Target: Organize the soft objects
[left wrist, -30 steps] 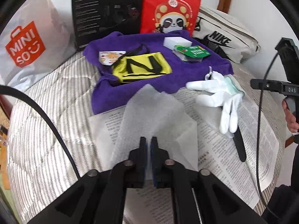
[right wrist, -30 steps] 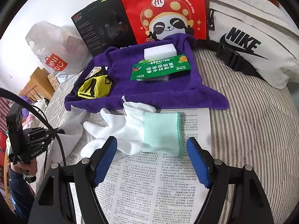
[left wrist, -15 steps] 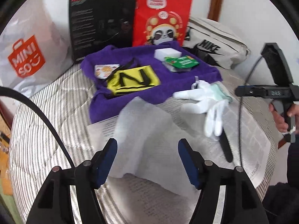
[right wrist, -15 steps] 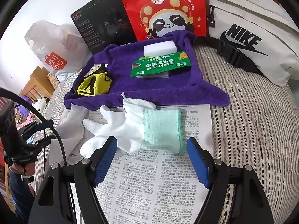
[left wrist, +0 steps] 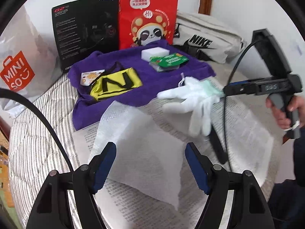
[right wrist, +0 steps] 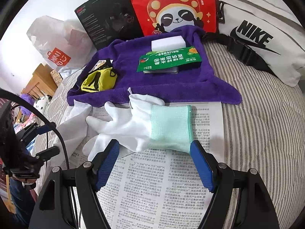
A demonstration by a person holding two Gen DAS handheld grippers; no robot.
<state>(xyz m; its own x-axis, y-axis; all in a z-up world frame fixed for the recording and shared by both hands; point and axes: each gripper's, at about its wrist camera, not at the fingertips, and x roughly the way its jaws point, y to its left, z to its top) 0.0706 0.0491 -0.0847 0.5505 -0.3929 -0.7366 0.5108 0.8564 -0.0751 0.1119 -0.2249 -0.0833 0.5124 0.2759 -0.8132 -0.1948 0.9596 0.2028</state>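
Observation:
A white paper towel [left wrist: 141,152] lies flat on a newspaper [left wrist: 246,133]; my left gripper [left wrist: 150,164] is open just above its near edge, holding nothing. White gloves with a mint-green cuff [right wrist: 144,127] lie on the newspaper [right wrist: 158,190]; my right gripper [right wrist: 155,162] is open, its fingers on either side of the gloves' near edge. The gloves also show in the left wrist view [left wrist: 192,103]. Behind lies a purple towel [left wrist: 152,80] carrying a yellow pouch [left wrist: 116,84], a white sponge block [left wrist: 155,53] and a green packet [left wrist: 168,62].
At the back stand a black box [left wrist: 85,28], a red panda bag [left wrist: 150,17], a white Nike bag [left wrist: 205,38] and a Miniso plastic bag [left wrist: 17,57]. All rests on a striped bed cover [right wrist: 266,124]. A wooden piece of furniture [right wrist: 38,82] is at the left.
My left gripper opened and let go of the paper towel, which now lies flat, then drew back. My right gripper moved closer to the gloves, staying open.

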